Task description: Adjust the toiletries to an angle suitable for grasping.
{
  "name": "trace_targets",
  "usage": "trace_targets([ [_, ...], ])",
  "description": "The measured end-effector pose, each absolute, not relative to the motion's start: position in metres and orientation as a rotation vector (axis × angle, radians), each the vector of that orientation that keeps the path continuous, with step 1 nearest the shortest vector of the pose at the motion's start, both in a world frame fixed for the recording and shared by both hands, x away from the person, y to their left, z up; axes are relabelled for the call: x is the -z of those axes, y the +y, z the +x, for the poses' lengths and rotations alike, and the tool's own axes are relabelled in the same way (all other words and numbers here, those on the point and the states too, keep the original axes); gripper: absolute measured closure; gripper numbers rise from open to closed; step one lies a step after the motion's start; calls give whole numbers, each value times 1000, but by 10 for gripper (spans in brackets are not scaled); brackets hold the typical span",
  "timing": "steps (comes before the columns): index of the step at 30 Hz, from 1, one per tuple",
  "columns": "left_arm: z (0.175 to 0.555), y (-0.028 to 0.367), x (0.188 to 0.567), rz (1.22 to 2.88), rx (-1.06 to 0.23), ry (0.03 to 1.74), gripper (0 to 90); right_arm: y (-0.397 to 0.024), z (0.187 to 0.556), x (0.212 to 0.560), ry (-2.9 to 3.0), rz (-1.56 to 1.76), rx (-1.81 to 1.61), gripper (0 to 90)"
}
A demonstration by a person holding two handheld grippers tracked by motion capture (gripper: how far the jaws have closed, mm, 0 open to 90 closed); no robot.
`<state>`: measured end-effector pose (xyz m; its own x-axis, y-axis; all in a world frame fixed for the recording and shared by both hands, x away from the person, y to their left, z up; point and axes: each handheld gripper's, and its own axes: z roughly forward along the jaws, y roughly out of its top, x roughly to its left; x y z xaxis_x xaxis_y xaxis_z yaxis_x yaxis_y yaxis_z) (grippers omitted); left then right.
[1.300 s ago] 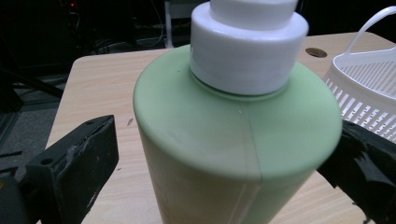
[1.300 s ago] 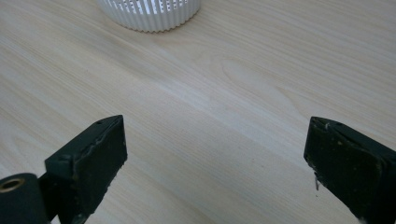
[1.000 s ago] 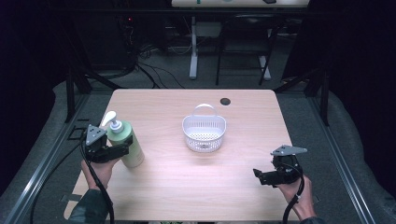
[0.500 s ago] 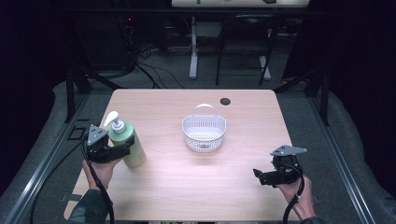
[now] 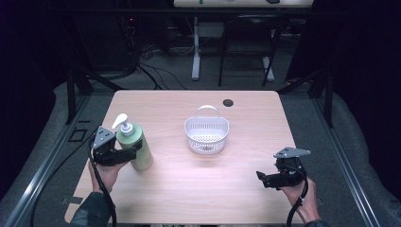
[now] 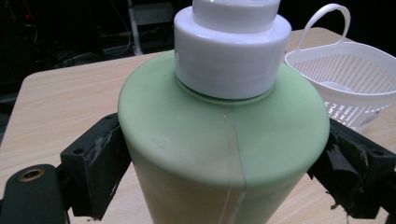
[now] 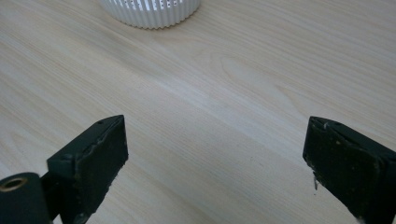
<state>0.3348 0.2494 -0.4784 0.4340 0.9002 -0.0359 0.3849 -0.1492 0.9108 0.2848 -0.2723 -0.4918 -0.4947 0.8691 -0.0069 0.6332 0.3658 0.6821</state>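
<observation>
The green pump bottle (image 5: 136, 145) stands upright on the wooden table (image 5: 236, 123), well to the left of the white basket (image 5: 206, 135), which I take as the landmark. The left gripper (image 5: 124, 155) has its two jaws pressed on the bottle's sides, just below the shoulder; in the left gripper view the green body (image 6: 224, 135) sits between both black pads. Compared with a second ago, the bottle and this gripper have hardly moved, so the grasp seems settled but no lift has begun. I judge the bottle is probably meant for the basket. The right gripper (image 5: 268, 179) rests to the right of the basket and nearer the person, jaws wide apart, holding nothing.
</observation>
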Motion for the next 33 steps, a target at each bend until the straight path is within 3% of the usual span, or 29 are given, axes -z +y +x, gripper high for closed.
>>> trace_targets([
  [33, 338, 223, 479, 1806, -555, 919, 119, -275, 286, 493, 2262, 1313, -853, 68],
])
